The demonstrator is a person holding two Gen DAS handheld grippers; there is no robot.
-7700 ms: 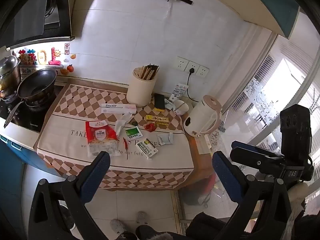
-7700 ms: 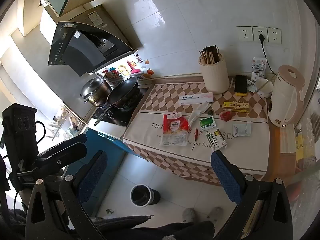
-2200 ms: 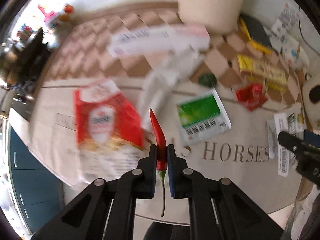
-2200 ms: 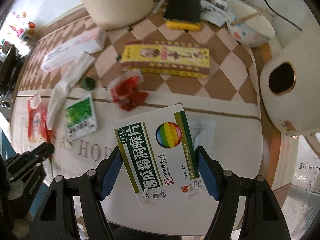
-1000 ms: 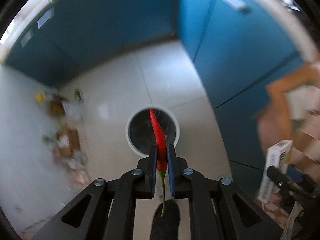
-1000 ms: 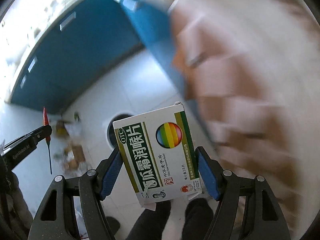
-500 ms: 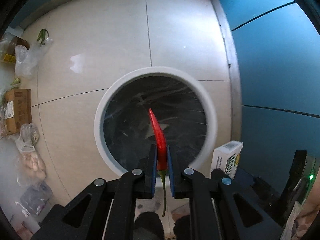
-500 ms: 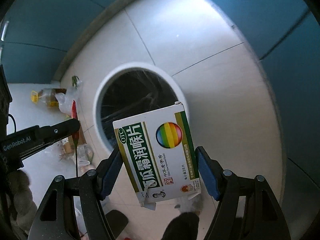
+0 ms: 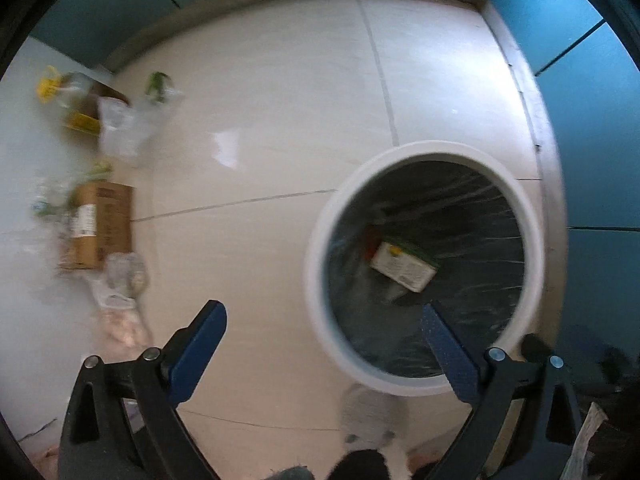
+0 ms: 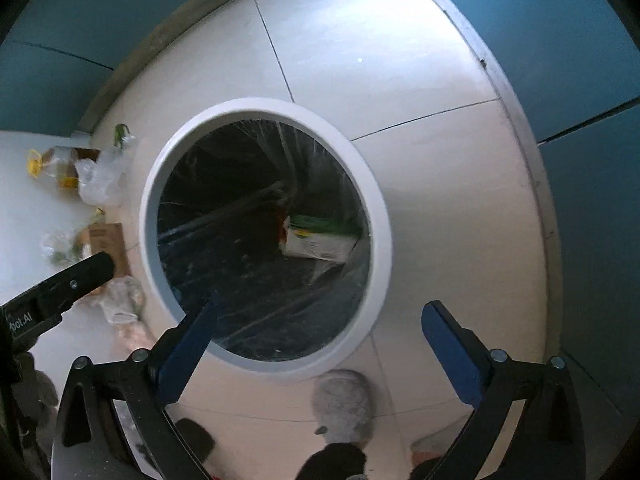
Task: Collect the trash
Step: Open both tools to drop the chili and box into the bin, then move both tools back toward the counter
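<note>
Above the lined bin (image 10: 264,360), both tools, left (image 9: 324,336) and right (image 10: 320,330), are held wide open, empty; medicine box (image 10: 320,238) lies inside, apparently dropped as trash.

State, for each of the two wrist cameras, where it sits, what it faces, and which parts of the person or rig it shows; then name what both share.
Left wrist: on the left tongs, facing down at the floor; open blue fingers, a grey slipper.
Right wrist: on the right tongs, facing down over the bin; open fingers, slipper, the other tongs' arm.
Shared: the bin with the medicine box inside.
</note>
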